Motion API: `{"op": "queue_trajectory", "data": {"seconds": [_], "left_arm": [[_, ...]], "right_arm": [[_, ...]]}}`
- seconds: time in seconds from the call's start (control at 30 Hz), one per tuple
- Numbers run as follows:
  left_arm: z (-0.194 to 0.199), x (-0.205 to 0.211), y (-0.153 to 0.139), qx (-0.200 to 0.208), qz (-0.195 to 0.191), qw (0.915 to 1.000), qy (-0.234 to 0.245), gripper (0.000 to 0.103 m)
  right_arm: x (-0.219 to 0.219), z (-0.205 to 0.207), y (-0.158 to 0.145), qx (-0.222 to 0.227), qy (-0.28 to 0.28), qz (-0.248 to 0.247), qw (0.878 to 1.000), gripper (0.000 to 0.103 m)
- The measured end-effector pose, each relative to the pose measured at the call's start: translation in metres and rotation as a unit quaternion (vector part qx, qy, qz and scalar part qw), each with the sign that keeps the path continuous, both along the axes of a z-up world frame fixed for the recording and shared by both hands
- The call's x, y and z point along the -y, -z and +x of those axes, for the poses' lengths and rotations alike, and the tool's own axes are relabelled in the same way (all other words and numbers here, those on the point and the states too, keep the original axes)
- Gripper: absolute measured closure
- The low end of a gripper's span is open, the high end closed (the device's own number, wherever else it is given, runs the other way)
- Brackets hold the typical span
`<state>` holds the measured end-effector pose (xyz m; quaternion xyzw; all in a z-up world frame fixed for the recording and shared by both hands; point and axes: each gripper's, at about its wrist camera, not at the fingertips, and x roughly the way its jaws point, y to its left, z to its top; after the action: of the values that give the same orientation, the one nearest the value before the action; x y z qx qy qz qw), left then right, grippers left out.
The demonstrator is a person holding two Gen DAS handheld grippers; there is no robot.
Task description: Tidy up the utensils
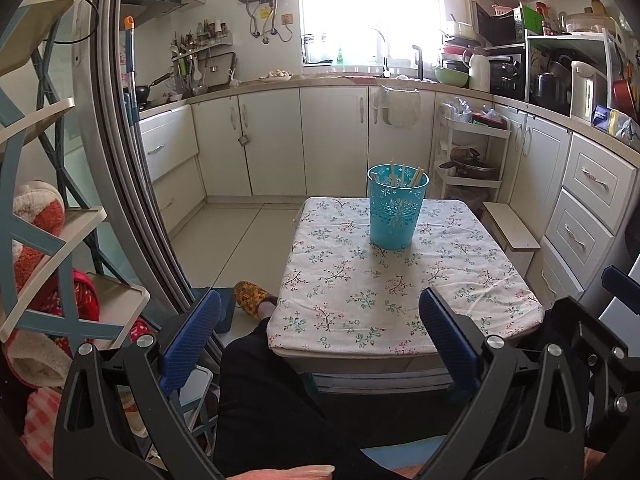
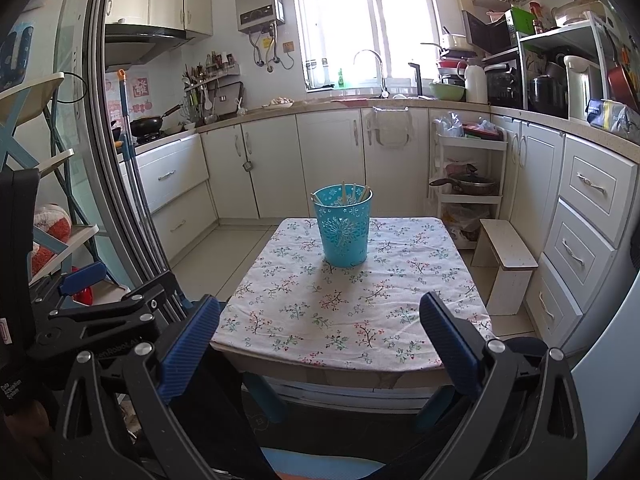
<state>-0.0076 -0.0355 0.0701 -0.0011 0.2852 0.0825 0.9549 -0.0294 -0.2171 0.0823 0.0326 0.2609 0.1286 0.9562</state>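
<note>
One blue cup (image 1: pixel 397 211) stands upright toward the far end of my counter (image 1: pixel 400 300), on the flowered cloth (image 2: pixel 348 304). Pale sticks (image 1: pixel 404 176) poke above its rim; I count about five, though the tips crowd together and the rest is hidden inside, so I cannot tell what kind of utensils they are. My two grippers are both held back at the near edge: left gripper (image 1: pixel 320 344) jaws spread wide and empty, right gripper (image 2: pixel 320 344) jaws the same. One slippered foot (image 1: pixel 252 299) shows beside the counter, the leg partly cut off.
</note>
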Motion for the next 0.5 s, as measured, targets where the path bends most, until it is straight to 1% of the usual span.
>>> {"op": "queue_trajectory", "data": {"seconds": [0.1,0.2,0.27,0.33,0.4,0.43,0.5], "left_arm": [[0.006,0.002,0.002,-0.003,-0.002,1.0,0.005,0.007],[0.016,0.001,0.007,0.002,-0.015,0.9997,0.018,0.007],[0.026,-0.001,0.012,-0.001,-0.019,0.9997,0.018,0.007],[0.044,-0.002,0.019,-0.018,-0.023,0.9994,0.019,0.007],[0.07,-0.002,0.032,-0.036,-0.01,0.9992,0.016,0.008],[0.091,-0.002,0.044,-0.055,0.001,0.9983,0.021,0.007],[0.132,-0.002,0.073,-0.097,0.018,0.9947,0.03,0.007]], "right_arm": [[0.002,0.007,0.003,-0.008,0.002,0.002,1.0,0.007],[0.006,0.02,0.011,-0.025,0.002,0.007,1.0,0.007],[0.007,0.032,0.018,-0.039,0.003,0.008,0.999,0.007],[0.007,0.047,0.026,-0.053,0.004,0.01,0.999,0.007],[0.007,0.068,0.036,-0.066,0.009,0.01,0.998,0.007],[0.007,0.077,0.041,-0.071,0.011,0.008,0.997,0.007],[0.007,0.108,0.056,-0.085,0.021,-0.001,0.996,0.007]]}}
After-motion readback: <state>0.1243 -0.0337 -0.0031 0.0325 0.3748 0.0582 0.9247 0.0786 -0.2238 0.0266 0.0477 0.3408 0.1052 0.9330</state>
